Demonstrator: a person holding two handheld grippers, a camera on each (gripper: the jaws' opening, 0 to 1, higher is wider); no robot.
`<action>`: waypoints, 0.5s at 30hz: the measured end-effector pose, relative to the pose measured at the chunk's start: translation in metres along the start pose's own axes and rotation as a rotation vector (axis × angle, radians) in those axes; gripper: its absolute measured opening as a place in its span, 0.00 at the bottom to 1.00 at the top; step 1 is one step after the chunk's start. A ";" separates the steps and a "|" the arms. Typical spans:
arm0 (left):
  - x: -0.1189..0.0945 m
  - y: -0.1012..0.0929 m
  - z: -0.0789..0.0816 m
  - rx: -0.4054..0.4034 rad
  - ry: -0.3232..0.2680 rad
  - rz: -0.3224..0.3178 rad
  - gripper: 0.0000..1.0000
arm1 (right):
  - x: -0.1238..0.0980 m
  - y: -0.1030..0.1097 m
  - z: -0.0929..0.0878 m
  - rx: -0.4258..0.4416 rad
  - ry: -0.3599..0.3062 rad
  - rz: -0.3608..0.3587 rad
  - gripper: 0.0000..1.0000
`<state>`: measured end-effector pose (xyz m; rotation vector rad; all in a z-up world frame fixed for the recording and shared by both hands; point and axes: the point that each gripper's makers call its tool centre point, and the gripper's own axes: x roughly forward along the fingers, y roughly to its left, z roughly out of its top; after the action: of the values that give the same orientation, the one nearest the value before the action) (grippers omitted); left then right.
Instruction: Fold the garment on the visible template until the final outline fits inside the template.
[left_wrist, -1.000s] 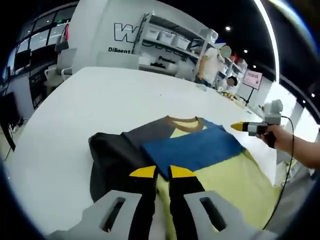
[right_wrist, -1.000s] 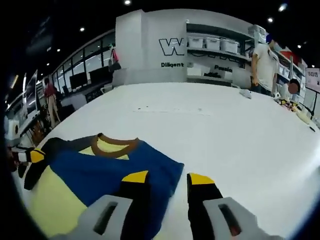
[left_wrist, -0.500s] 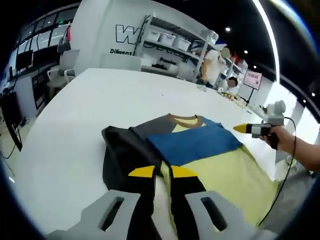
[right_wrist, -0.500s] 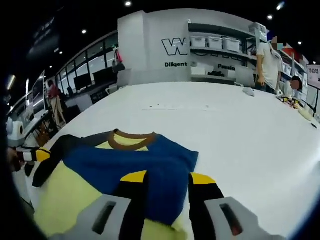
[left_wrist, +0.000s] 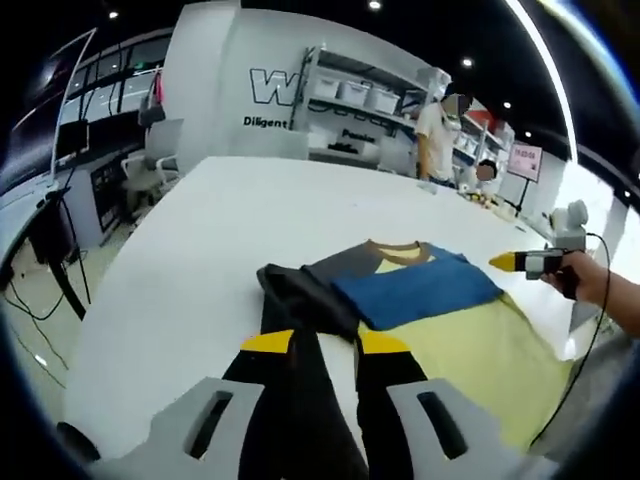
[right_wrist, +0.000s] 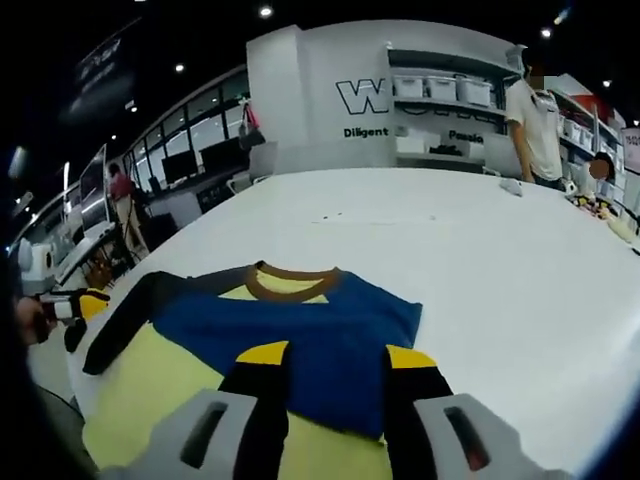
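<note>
- Now, in the left gripper view, the left gripper (left_wrist: 323, 342) has its two yellow-tipped jaws apart, with nothing between them; they stand above the near edge of the garment (left_wrist: 400, 300).
- Just ahead of these jaws lies the dark sleeve (left_wrist: 305, 295) of the garment, folded in over the body; to the right of it is the blue panel (left_wrist: 415, 290), and the pale yellow part spreads to the right of the jaws.
- The brown collar (left_wrist: 398, 248) is at the far end of the garment, well ahead of the jaws.
- The garment lies flat on the white bench (left_wrist: 200, 250); I cannot make out a template outline.
- At the right of this view the right gripper (left_wrist: 505, 262) is held in a hand (left_wrist: 590, 282), just beside the right edge of the garment.
- In the right gripper view, the right gripper (right_wrist: 325, 355) also has its jaws apart and empty, above the blue panel (right_wrist: 300, 335).
- To the left of these jaws, the left gripper (right_wrist: 85, 302) is near the dark sleeve (right_wrist: 125, 325).
- A person (right_wrist: 535, 110) stands far behind, near shelves (right_wrist: 440, 110).
</note>
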<state>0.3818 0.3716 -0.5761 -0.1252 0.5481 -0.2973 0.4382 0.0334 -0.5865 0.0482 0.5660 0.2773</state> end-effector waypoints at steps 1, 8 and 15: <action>-0.001 0.002 -0.001 -0.008 0.001 0.009 0.22 | -0.001 0.002 -0.001 0.005 0.000 0.004 0.31; -0.006 0.000 -0.010 -0.005 0.036 0.001 0.21 | -0.011 0.007 -0.004 -0.013 0.000 0.009 0.35; -0.013 -0.004 -0.028 -0.017 0.104 -0.014 0.23 | -0.021 0.007 -0.015 -0.033 0.006 0.003 0.35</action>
<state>0.3555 0.3704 -0.5930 -0.1300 0.6534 -0.3137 0.4118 0.0344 -0.5874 0.0162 0.5677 0.2902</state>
